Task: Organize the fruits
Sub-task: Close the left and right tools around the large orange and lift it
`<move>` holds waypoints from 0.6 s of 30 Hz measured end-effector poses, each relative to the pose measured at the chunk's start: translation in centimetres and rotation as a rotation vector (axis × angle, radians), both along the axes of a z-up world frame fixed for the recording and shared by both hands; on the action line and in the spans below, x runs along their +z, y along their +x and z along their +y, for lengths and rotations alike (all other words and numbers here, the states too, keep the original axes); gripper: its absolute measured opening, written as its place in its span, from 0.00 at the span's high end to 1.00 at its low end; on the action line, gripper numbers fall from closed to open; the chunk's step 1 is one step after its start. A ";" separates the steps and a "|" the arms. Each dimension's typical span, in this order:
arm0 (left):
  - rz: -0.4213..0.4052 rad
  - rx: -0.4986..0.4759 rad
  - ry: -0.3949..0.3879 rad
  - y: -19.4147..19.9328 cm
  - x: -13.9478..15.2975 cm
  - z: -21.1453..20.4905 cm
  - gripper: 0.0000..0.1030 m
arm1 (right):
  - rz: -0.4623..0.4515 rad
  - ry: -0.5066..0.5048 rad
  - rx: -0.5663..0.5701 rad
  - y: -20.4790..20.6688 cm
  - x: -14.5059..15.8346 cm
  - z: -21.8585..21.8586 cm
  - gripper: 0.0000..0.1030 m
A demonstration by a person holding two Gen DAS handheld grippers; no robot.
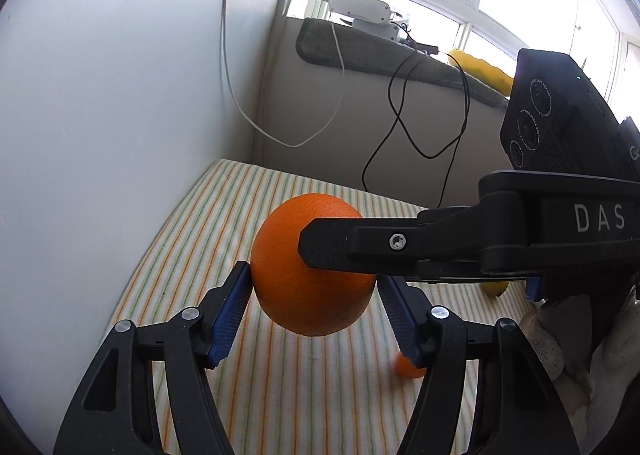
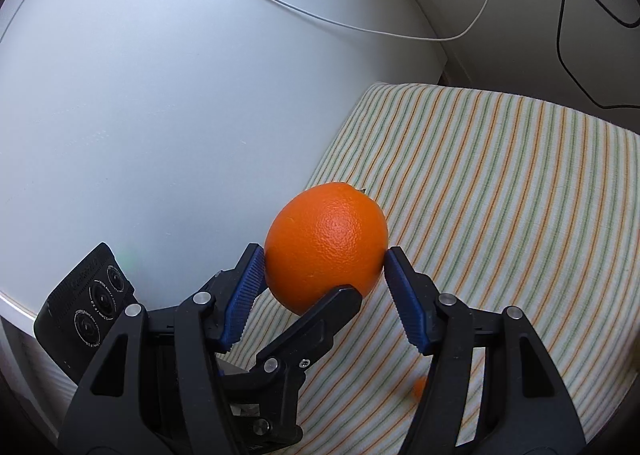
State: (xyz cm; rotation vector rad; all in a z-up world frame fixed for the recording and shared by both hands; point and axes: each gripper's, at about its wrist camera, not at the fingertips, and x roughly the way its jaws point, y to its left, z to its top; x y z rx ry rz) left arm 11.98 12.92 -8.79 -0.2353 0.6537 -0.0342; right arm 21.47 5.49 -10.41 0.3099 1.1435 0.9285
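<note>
One large orange (image 1: pixel 280 255) hangs in the air above a striped cloth (image 1: pixel 192 215), held by both grippers at once. In the left wrist view my left gripper (image 1: pixel 314 275) is shut on it, a blue pad pressed to each side. The right gripper reaches in from the right, and one of its black fingers (image 1: pixel 340 243) lies across the front of the fruit. In the right wrist view the orange (image 2: pixel 326 231) sits between the pads of my right gripper (image 2: pixel 324 255), which is shut on it. A left finger (image 2: pixel 332 307) touches it from below.
A small orange fruit (image 1: pixel 408 369) lies blurred on the cloth below, and a yellow fruit (image 1: pixel 496 289) lies behind the right gripper. A white panel (image 1: pixel 100 135) borders the cloth on the left. Cables (image 1: pixel 396 115) hang from a sill with a yellow object (image 1: pixel 480 69).
</note>
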 end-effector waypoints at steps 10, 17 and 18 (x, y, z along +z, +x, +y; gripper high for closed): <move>-0.044 -0.043 0.026 -1.7 2.0 -4.2 0.38 | -0.033 0.027 -0.042 -2.2 2.1 -5.0 0.37; -0.068 -0.089 0.032 -2.2 3.2 -7.6 0.38 | -0.054 0.033 -0.084 -3.1 3.2 -8.6 0.37; -0.071 -0.097 0.034 -2.2 3.3 -8.1 0.38 | -0.057 0.033 -0.091 -3.3 3.4 -9.2 0.37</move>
